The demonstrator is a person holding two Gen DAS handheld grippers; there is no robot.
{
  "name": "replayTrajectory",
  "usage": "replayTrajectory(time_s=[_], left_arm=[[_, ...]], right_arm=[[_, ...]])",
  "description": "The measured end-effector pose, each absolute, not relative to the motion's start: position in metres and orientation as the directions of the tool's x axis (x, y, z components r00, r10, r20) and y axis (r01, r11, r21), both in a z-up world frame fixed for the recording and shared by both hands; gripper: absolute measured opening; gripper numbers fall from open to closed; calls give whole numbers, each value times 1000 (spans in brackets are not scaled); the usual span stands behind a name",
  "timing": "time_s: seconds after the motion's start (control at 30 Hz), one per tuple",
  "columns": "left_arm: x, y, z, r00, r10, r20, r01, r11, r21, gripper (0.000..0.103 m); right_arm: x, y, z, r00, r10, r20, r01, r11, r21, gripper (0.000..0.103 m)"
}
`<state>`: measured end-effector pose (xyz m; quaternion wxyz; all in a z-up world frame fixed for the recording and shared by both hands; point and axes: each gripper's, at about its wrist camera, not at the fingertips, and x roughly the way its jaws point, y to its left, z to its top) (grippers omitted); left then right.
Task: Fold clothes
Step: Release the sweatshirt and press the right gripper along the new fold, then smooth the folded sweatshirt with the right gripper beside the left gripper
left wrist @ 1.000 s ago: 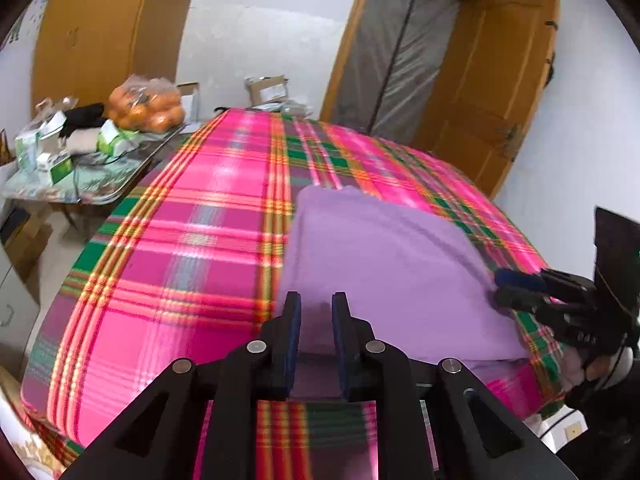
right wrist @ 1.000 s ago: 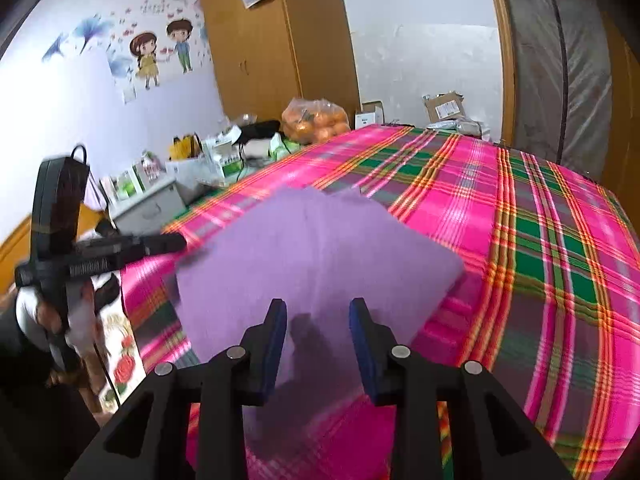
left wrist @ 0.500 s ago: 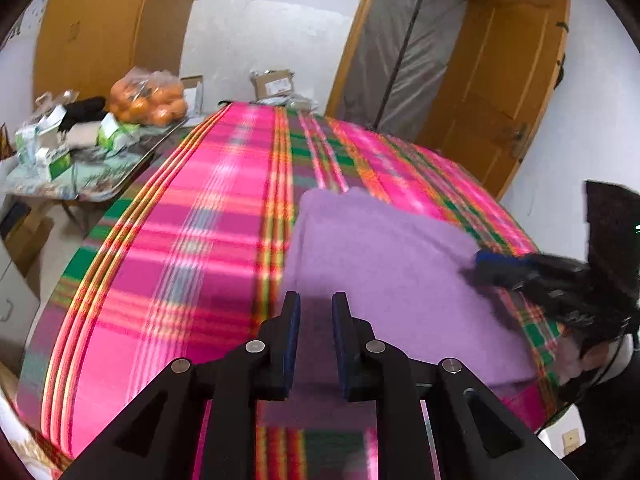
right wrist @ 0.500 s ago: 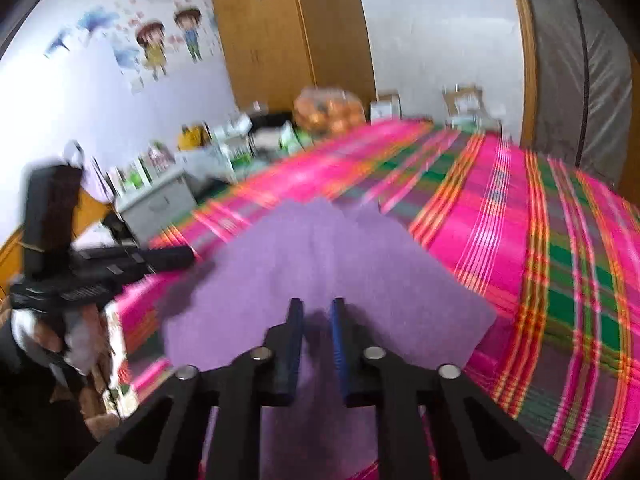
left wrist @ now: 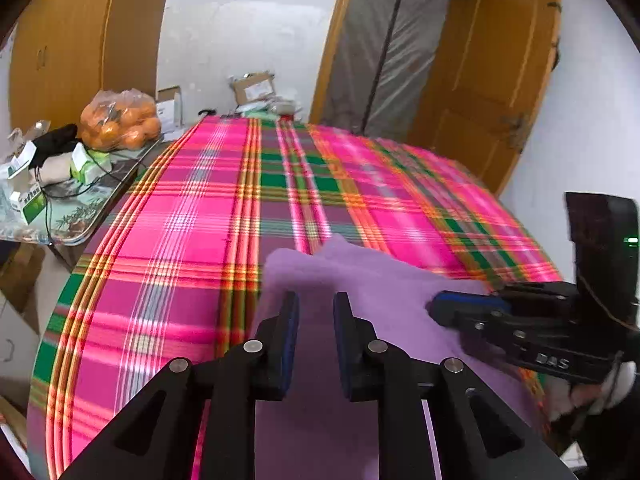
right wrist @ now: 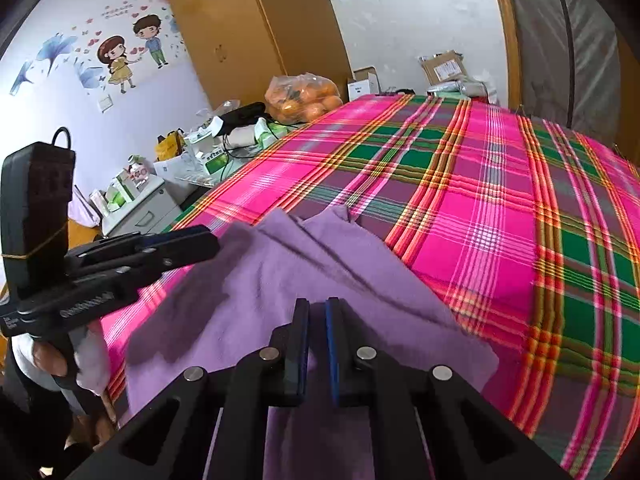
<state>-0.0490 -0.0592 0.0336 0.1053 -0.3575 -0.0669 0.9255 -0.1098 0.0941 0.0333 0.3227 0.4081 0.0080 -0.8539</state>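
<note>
On the plaid bed (left wrist: 192, 216), the soft, light purple cloth (left wrist: 372, 280) is pinched at its near edge by the narrowly parted left gripper (left wrist: 314, 312), while the right gripper (right wrist: 316, 316) is being closed on the same limp edge.

The right gripper (right wrist: 317, 320) is closing on the purple cloth (right wrist: 280, 280), its jaws far narrower than before; both grippers are dragging the cloth's near edge forward over the plaid bed (left wrist: 180, 220), bunching it
</note>
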Motion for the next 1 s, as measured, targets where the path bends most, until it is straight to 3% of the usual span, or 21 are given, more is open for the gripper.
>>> replayTrajectory(time_s=[0.1, 0.4, 0.63, 0.87, 1.0], left_arm=[[-65, -62, 17, -681, 239, -692, -130, -970, -208, 19], [-65, -73, 10, -690, 302, -657, -161, -950, -267, 19], [-67, -73, 10, -687, 310, -657, -161, -947, -278, 20], [-57, -76, 14, -701, 299, -648, -141, -948, -285, 20], [-33, -72, 24, -716, 310, -625, -153, -944, -293, 20]], right_arm=[[-125, 92, 23, -439, -543, -716, 542, -796, 271, 3], [-128, 137, 21, -485, -574, -660, 428, -814, 393, 0], [-140, 179, 11, -540, -491, -684, 249, -869, 427, 3], [-95, 163, 38, -541, -566, -622, 406, -823, 396, 4], [-85, 152, 32, -502, -584, -637, 460, -805, 375, 4]])
